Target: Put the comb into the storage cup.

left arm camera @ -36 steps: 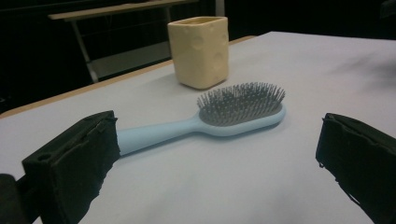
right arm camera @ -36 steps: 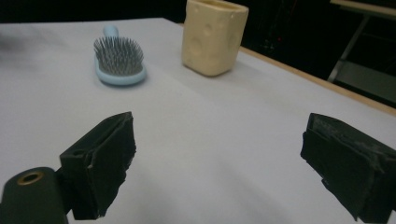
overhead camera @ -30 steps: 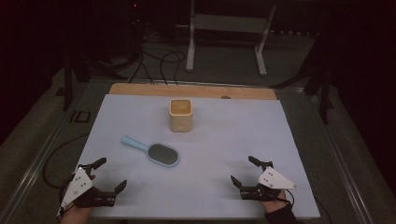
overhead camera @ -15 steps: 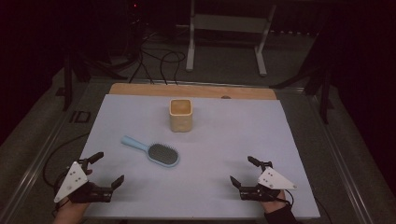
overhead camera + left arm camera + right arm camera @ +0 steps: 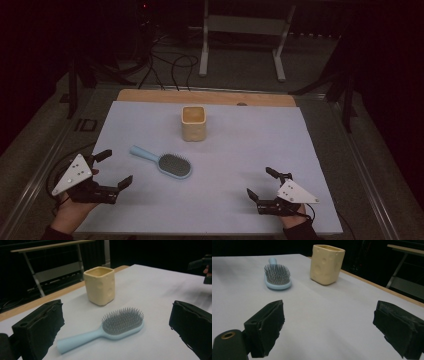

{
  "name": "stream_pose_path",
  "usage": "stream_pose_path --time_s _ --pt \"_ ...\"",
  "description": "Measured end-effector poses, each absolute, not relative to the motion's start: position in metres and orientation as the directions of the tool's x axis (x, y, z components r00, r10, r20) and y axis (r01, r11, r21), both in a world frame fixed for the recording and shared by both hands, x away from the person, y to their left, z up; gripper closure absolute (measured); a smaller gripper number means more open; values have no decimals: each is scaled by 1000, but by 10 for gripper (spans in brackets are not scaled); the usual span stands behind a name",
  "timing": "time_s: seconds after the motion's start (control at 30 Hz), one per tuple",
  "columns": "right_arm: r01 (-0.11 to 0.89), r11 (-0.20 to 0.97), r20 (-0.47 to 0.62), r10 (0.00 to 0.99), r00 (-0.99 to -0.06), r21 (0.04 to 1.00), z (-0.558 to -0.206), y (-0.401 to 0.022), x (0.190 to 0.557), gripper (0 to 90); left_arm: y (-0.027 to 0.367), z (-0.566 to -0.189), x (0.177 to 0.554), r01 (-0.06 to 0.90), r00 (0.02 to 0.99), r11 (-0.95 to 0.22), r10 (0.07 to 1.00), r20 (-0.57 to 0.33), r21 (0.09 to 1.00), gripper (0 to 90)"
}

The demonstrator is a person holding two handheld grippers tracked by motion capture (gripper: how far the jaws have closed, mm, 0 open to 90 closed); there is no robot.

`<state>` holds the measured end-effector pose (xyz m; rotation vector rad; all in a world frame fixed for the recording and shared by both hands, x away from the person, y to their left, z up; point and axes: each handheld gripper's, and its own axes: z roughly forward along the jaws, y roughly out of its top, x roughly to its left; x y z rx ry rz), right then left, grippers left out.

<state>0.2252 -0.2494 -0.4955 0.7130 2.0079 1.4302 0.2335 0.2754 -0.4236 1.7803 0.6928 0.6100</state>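
Left gripper view: hairbrush (image 5: 110,330) lies flat between and just ahead of the wide-spread jaws, untouched, bristles up. Left gripper (image 5: 114,169) empty; right gripper (image 5: 261,183) also wide, empty, well apart. Nothing grasped yet (cup (image 5: 193,123) stands beyond); pickup remains.

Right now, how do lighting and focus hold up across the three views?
High view: dim, dark surroundings, hairbrush and cup still legible. Left gripper view: brush sharp, far table edge smeared. Right gripper view: cup and brush clear, the near claw pads soft.
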Motion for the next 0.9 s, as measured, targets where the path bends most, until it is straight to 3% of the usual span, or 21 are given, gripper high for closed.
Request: stream_pose_path --time_s 0.9 --pt "98 287 -138 698 -702 953 -496 -249 225 95 267 -426 308 285 678 -338 732 60 897 0"
